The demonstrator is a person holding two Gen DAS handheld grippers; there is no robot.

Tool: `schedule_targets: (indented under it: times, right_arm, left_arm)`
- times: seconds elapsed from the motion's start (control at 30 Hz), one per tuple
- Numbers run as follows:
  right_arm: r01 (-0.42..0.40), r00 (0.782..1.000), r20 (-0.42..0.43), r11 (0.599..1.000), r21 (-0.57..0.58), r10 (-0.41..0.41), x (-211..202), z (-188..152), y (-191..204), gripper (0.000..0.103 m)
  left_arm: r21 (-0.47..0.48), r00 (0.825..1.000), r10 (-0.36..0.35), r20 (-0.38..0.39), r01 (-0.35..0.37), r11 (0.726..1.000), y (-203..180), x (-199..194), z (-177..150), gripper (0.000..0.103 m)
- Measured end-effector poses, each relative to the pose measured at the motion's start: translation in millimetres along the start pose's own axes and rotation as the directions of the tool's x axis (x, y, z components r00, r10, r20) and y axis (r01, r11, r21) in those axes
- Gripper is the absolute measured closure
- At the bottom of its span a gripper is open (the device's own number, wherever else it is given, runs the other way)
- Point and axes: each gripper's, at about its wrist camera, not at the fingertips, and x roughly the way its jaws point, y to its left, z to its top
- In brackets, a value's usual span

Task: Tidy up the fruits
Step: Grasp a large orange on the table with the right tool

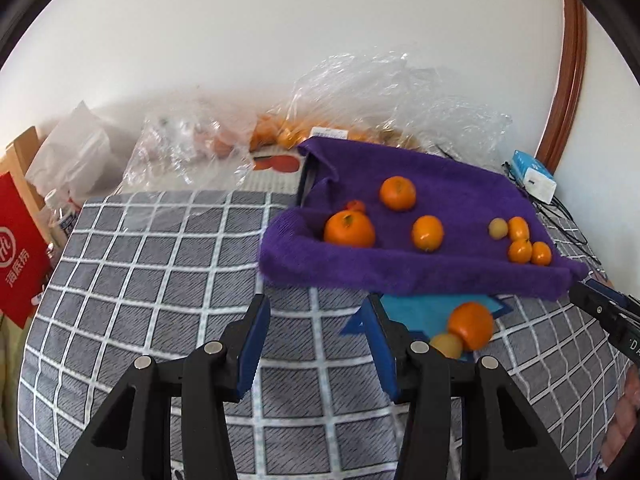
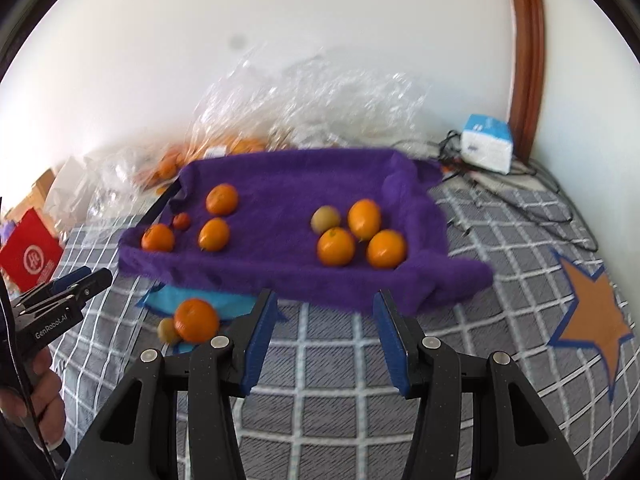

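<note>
A purple towel [image 1: 452,276] lines a tray [image 2: 280,280] on a grey checked cloth. On it lie several oranges [image 1: 349,229] [image 2: 336,246] and a pale yellow-green fruit [image 1: 498,227] [image 2: 325,218]. An orange [image 1: 471,324] [image 2: 197,319] and a small pale fruit [image 1: 448,345] [image 2: 167,330] lie on a light blue star patch [image 1: 420,310] in front of the tray. My left gripper [image 1: 318,312] is open and empty, just left of that orange. My right gripper [image 2: 324,308] is open and empty, near the tray's front edge.
Clear plastic bags [image 1: 360,92] with more oranges lie behind the tray by the white wall. A red bag [image 1: 16,256] stands at the left. A white-blue box [image 2: 486,142] with cables sits back right. An orange star patch [image 2: 592,316] is on the cloth at the right.
</note>
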Motion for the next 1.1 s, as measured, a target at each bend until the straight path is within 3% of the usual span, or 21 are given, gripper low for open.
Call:
schedule_targets:
  times: [0.2, 0.43, 0.6, 0.73, 1.0, 1.1]
  right_arm:
    - [-0.051, 0.998, -0.035, 0.998, -0.048, 0.049, 9.3, -19.8, 31.9, 0.059]
    - [-0.132, 0.99, -0.071, 0.987, -0.09, 0.125, 23.4, -24.1, 64.7, 0.059]
    - [-0.14, 0.985, -0.115, 0.981, -0.132, 0.125, 41.4, -25.4, 81.8, 0.059]
    - [-0.131, 0.985, -0.136, 0.979, -0.155, 0.11, 54.3, -27.0, 90.2, 0.059]
    - [-0.116, 0.986, -0.138, 0.98, -0.165, 0.093, 73.7, -23.7, 98.2, 0.059]
    - [-0.115, 0.987, -0.126, 0.981, -0.158, 0.095, 73.2, -22.6, 97.4, 0.064]
  left_arm:
    - [-0.052, 0.998, 0.02, -0.051, -0.022, 0.998, 32.3, 6.8, -25.3, 0.058]
    - [-0.062, 0.997, 0.015, -0.076, -0.02, 0.998, 38.0, 10.7, -30.7, 0.058]
    - [-0.104, 0.998, -0.014, -0.067, 0.007, 0.995, 45.9, 7.9, -33.0, 0.057]
    - [-0.1, 0.998, 0.008, -0.07, -0.015, 0.995, 44.5, 8.3, -33.0, 0.057]
    - [-0.117, 0.997, 0.014, -0.07, -0.022, 0.993, 47.8, 8.5, -33.1, 0.055]
    - [-0.109, 0.997, 0.018, -0.073, -0.026, 0.994, 45.6, 8.9, -33.4, 0.053]
